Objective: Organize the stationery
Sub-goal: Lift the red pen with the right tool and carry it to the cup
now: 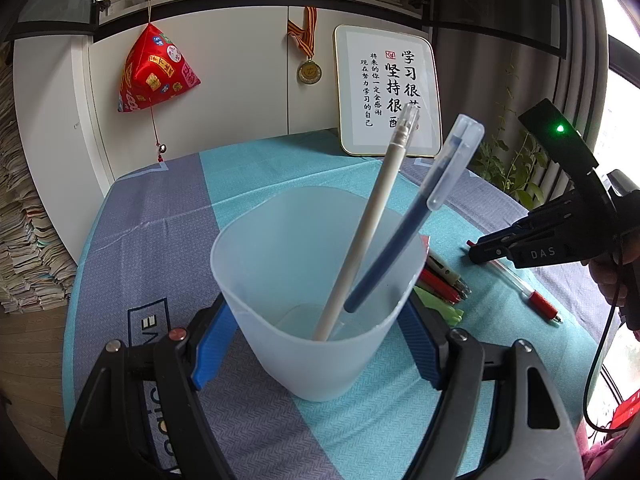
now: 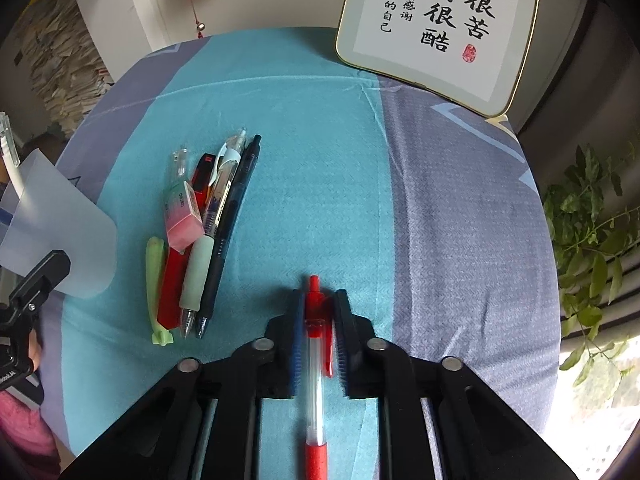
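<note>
My left gripper (image 1: 316, 312) is shut on a translucent plastic cup (image 1: 320, 372), its blue pads pressed against both sides. A white pen (image 1: 372, 216) and a dark blue capped pen (image 1: 404, 228) stand leaning inside the cup. A red-and-clear click pen (image 2: 314, 364) lies on the teal cloth. My right gripper (image 2: 318, 296) points down over it, its pads closed against the pen's red top end. In the left wrist view the right gripper (image 1: 476, 250) sits to the right of the cup, with the red pen (image 1: 532, 296) trailing under it.
A pile of pens (image 2: 224, 208), a pink eraser (image 2: 182, 216) and a green pen (image 2: 154, 280) lie between the cup (image 2: 60, 232) and the red pen. A framed calligraphy board (image 2: 440, 28) leans at the table's back. A plant (image 2: 592, 232) stands past the right edge.
</note>
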### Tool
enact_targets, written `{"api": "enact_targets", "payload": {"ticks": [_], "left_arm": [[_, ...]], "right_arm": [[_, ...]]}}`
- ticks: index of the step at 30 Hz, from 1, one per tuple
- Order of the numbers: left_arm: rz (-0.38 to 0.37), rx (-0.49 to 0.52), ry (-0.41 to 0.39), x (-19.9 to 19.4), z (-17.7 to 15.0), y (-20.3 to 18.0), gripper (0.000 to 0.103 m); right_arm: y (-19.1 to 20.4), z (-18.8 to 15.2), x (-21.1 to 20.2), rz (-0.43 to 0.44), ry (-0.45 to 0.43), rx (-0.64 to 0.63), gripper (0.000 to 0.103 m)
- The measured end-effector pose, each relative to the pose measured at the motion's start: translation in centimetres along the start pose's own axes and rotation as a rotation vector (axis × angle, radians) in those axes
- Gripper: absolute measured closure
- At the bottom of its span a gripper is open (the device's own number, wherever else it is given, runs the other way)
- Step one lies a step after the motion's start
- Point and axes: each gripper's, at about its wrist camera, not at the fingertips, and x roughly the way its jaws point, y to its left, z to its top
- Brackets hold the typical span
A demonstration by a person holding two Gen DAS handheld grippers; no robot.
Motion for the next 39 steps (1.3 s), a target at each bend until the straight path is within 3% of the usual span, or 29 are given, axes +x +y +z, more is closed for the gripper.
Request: {"api": "enact_targets", "payload": {"ticks": [3,16,24,26,30,39], "left_arm": [[-0.001,-0.002,0.0,0.0,0.0,0.0,0.028],[-0.004,-0.003,0.001,0.0,0.0,0.0,0.028],[-0.004,-0.003,0.001,0.0,-0.1,0.0,0.028],[-0.004,-0.003,0.001,0.0,0.0,0.0,0.028],[-0.005,-0.004,0.002,0.0,-0.1,0.0,0.028],[-0.007,-0.005,0.009,0.2,-0.1,-0.1,0.028]], "right_arm": [[-0.2,-0.1,-1.2,0.023,-0.029,0.026,0.089],[2.7,-0.7,-15.4,0.079,-0.378,0.004,0.089],[5.9,0.3,-21.8,0.206,-0.51,-0.078,0.089],[7.0,1.0,-22.2,0.256,-0.515,-0.106,0.089],[9.3,2.3,-21.4,0.266,-0.525,-0.153,0.089],[11.4,4.8,-17.4,0.32,-0.456,-0.151,0.089]]}}
